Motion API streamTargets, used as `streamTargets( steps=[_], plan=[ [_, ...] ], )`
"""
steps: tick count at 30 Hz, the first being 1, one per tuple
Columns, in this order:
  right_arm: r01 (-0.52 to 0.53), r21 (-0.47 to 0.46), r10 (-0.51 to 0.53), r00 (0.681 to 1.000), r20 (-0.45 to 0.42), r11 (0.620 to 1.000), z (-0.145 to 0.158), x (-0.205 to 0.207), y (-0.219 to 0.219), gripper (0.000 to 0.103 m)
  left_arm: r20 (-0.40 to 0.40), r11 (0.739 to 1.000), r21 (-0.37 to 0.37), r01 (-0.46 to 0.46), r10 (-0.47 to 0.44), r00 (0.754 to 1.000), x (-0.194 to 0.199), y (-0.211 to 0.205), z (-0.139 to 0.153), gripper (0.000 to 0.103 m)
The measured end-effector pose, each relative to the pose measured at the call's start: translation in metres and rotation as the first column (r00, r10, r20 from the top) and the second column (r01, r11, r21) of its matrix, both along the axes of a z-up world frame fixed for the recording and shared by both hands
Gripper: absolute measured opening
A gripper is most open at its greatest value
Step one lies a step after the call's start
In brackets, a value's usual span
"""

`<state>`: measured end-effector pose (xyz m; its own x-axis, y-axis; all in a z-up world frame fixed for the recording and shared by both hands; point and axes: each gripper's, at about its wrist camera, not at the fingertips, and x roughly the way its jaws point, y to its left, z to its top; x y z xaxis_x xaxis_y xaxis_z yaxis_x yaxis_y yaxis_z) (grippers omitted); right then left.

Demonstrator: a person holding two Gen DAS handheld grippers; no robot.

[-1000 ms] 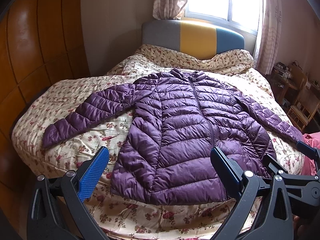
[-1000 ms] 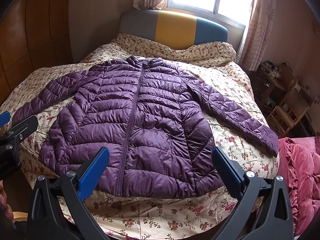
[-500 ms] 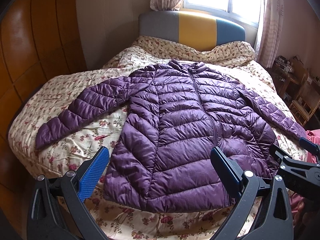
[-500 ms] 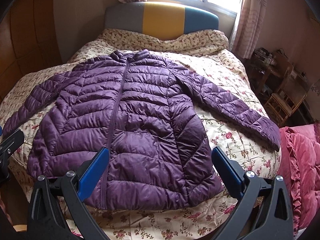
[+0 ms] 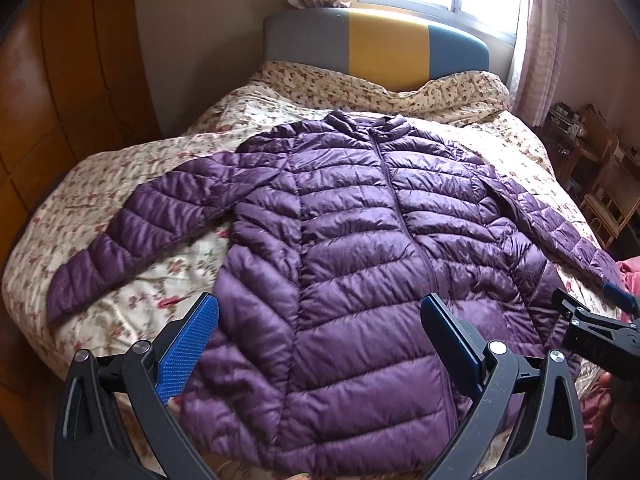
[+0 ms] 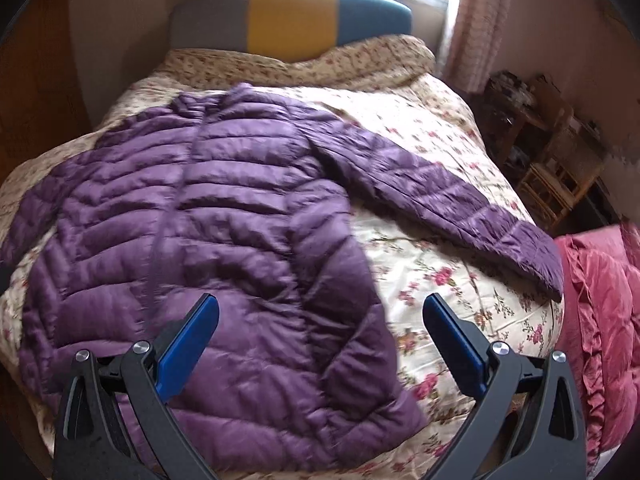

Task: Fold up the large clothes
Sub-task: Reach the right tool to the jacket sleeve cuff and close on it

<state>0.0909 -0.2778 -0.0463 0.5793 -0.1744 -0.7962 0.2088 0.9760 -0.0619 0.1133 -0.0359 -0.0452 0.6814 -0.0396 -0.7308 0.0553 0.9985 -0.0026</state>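
Observation:
A purple quilted puffer jacket (image 5: 360, 248) lies flat and zipped on a floral bedspread, front up, collar toward the headboard, both sleeves spread out. It also shows in the right wrist view (image 6: 224, 240). My left gripper (image 5: 320, 320) is open and empty, hovering above the jacket's lower left half near the hem. My right gripper (image 6: 320, 320) is open and empty above the jacket's lower right edge; its right sleeve (image 6: 460, 208) stretches out ahead. The right gripper's tip (image 5: 588, 320) shows at the right of the left wrist view.
The floral bed (image 5: 132, 176) has a grey, yellow and blue headboard (image 5: 380, 44) under a window. A wooden wardrobe (image 5: 52, 120) stands on the left. Wooden chairs and a cluttered table (image 6: 552, 160) stand on the right. A pink ruffled quilt (image 6: 600, 312) lies beside the bed's right corner.
Both grippers have moved forward and lower toward the jacket, which now fills more of each view. The right gripper has also swung to the right. The jacket has not moved.

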Motion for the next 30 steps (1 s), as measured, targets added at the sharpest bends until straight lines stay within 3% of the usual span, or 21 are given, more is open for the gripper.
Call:
streamTargets(
  steps=[7, 14, 20, 25, 30],
  plan=[
    [0.146, -0.011, -0.146, 0.983, -0.111, 0.989, -0.036, 0.019, -0.064, 0.101, -0.051, 0.998, -0.044, 0.044, -0.046, 0.998, 0.044, -0.005, -0.026, 0.100],
    [0.306, -0.016, -0.304, 0.937, -0.172, 0.952, -0.060, 0.027, -0.147, 0.101, -0.102, 0.995, 0.023, 0.092, -0.090, 0.991, 0.102, -0.015, -0.059, 0.100],
    [0.445, -0.070, -0.450, 0.877, -0.168, 0.893, -0.060, 0.027, -0.219, 0.101, -0.093, 0.997, 0.021, 0.075, -0.073, 0.993, 0.143, -0.014, -0.078, 0.100],
    [0.524, -0.113, -0.535, 0.832, -0.146, 0.844, -0.052, 0.026, -0.259, 0.101, -0.071, 0.997, -0.027, 0.071, -0.073, 0.995, 0.174, -0.014, -0.083, 0.100],
    [0.578, -0.154, -0.597, 0.792, -0.130, 0.801, -0.049, 0.036, -0.297, 0.101, -0.060, 0.997, -0.006, 0.072, -0.072, 0.996, 0.207, -0.017, -0.089, 0.100]
  ],
)
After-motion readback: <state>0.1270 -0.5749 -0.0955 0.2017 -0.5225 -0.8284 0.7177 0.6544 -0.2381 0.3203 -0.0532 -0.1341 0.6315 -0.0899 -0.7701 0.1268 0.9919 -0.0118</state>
